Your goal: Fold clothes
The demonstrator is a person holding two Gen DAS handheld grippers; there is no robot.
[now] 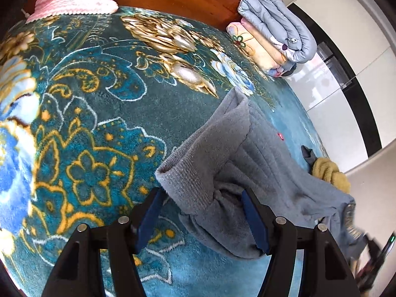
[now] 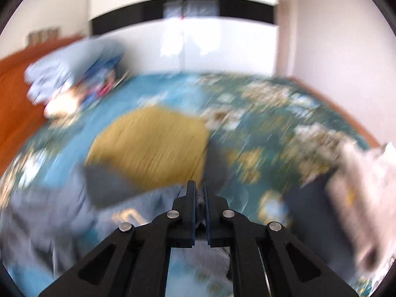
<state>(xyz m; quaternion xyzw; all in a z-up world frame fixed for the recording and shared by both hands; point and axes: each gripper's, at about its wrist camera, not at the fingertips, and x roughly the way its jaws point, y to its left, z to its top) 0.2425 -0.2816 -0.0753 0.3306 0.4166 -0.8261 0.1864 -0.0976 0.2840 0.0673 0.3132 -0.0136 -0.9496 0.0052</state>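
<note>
My left tongs (image 1: 201, 219) are standing wide open around the ribbed cuff of the grey garment (image 1: 222, 153), gripping nothing. My right tongs (image 2: 199, 198) are pinching grey cloth tight. The garment is lying on the floral bed blanket (image 1: 99, 104), with folded quilts (image 1: 274, 29) beyond.

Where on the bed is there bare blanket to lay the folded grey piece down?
Free: the wide stretch of floral blanket between the pink towel by the headboard and the grey garment. Crowded: the far corner with the stacked quilts, and the edge where the mustard garment sits beside the grey one.
</note>
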